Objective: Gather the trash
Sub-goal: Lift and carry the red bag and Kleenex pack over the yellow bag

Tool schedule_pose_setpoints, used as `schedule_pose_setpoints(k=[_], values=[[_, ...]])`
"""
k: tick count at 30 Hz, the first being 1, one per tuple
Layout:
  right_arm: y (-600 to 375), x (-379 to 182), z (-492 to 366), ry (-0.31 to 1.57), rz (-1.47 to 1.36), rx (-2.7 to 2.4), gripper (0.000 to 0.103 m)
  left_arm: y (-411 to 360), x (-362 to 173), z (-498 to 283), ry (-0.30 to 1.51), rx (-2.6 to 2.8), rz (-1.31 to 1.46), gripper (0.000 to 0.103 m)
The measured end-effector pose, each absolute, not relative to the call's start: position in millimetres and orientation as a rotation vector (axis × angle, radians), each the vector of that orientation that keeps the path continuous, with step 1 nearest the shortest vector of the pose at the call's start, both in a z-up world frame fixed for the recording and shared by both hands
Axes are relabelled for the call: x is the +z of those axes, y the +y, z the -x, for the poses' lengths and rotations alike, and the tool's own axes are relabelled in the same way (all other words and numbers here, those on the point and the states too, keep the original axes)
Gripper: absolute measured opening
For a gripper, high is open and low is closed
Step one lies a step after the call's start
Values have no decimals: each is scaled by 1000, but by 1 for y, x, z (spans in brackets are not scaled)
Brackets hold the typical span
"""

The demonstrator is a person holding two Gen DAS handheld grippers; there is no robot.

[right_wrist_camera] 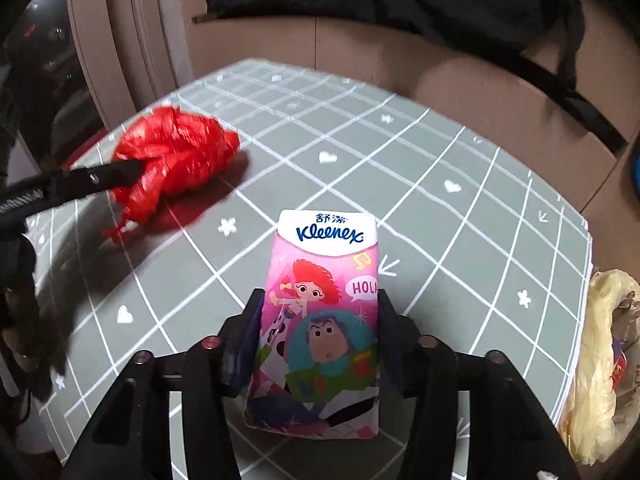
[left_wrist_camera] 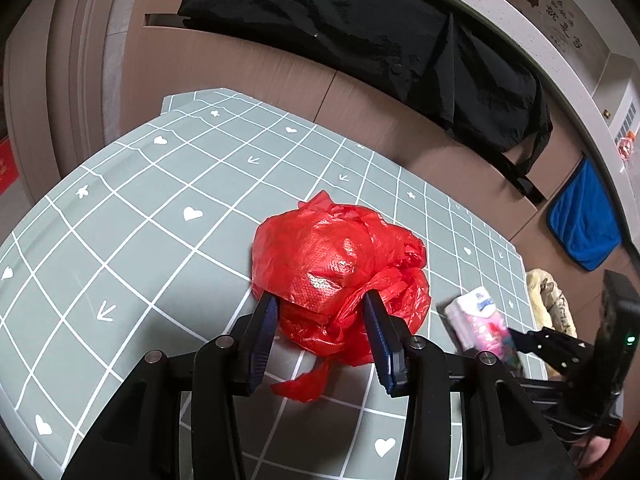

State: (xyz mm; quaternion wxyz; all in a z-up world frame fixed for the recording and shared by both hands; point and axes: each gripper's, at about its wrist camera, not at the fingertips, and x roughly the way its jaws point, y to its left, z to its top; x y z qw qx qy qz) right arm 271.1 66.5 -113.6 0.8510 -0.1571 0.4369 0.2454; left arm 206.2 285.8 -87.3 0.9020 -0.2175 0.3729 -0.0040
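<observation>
Trash on a grid-patterned table is being gathered by 2 hand-held grippers at once. The left gripper (left_wrist_camera: 320, 304) straddles a crumpled red plastic bag (left_wrist_camera: 340, 276), its 2 blue-padded fingers (left_wrist_camera: 264, 320) pressed into the near side of the bundle, closed on the plastic so that the loose film bunches between them rather than slipping away. The bag sits near the middle of the grey-green tablecloth (left_wrist_camera: 140, 240); whether it rests on the cloth or is just lifted cannot be told, and a loose red tail hangs toward the camera below the fingers.

The right gripper (right_wrist_camera: 320, 316) clamps a Kleenex tissue pack (right_wrist_camera: 320, 320) across its narrow sides, the printed face up toward the lens and the white brand end pointing away, a grip that seems chosen to keep the soft pack from folding. From the left wrist view the pack appears to be carried just above the cloth near the table's right edge.

Just beyond that edge hangs a pale yellow plastic bag (right_wrist_camera: 600, 360), its mouth open and already holding scraps: the likely destination for both items. A dark jacket (left_wrist_camera: 360, 40) lies draped over the brown furniture behind the table, and a blue cloth (left_wrist_camera: 584, 220) hangs at the far right.
</observation>
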Motion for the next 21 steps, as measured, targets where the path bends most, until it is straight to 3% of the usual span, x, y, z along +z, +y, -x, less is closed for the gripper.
schedule_pose_setpoints(k=[10, 21], values=[[42, -80, -263, 805, 286, 525, 43, 262, -67, -220, 744, -2, 360, 37], [-32, -28, -278, 679, 159, 477, 43, 191, 27, -239, 522, -43, 223, 36]])
